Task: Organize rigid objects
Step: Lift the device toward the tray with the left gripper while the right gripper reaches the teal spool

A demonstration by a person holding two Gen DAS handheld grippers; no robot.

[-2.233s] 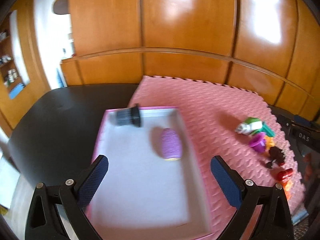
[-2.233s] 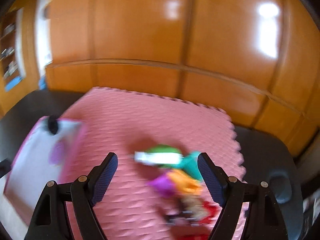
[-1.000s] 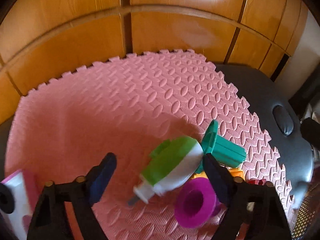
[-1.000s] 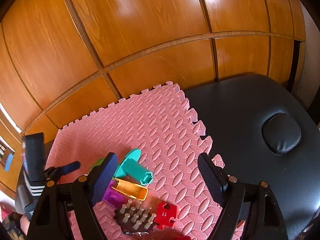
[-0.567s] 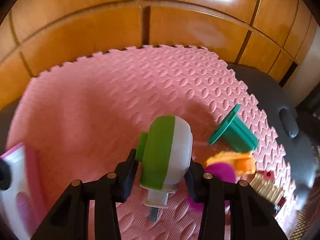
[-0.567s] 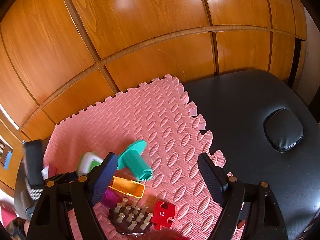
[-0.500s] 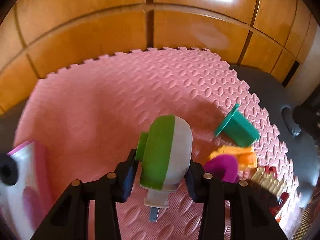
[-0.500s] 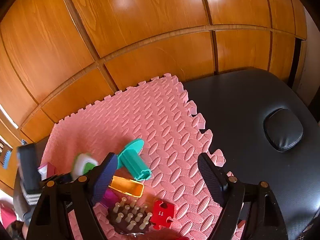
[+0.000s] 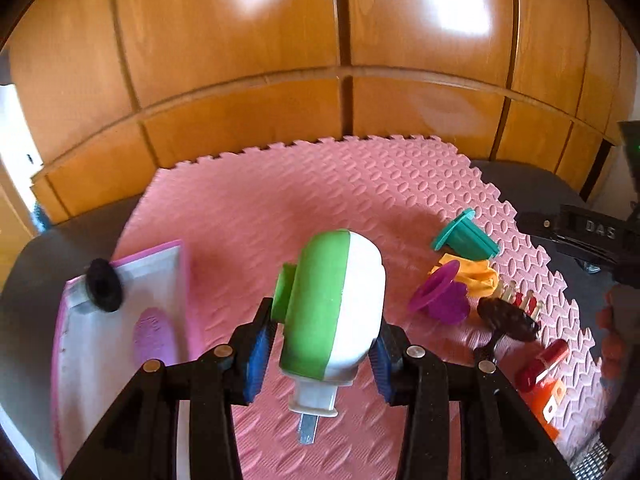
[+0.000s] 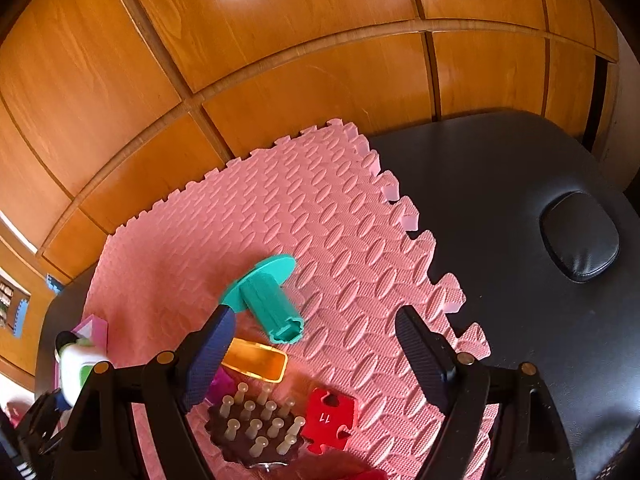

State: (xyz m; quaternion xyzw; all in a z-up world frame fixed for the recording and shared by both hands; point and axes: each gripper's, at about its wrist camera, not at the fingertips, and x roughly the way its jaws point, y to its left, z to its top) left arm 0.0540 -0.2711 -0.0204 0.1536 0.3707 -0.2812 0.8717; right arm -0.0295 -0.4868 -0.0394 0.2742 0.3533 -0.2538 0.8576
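A pink foam mat with interlocking toothed edges and a raised oval pattern (image 10: 320, 216) lies on a black padded vinyl worktop (image 10: 520, 280), covering its left and middle part. To the right of the mat, the worktop carries an oval black cushioned plug (image 10: 580, 236) set into its surface, well apart from the mat's toothed edge. Behind the worktop stands a wall of glossy orange-brown wooden panels (image 9: 240, 60), split by dark vertical seams and one horizontal rail; bright patches of light reflect off its upper panels. At the far left edge, a pale doorway (image 9: 16, 152) shows beside the panels.
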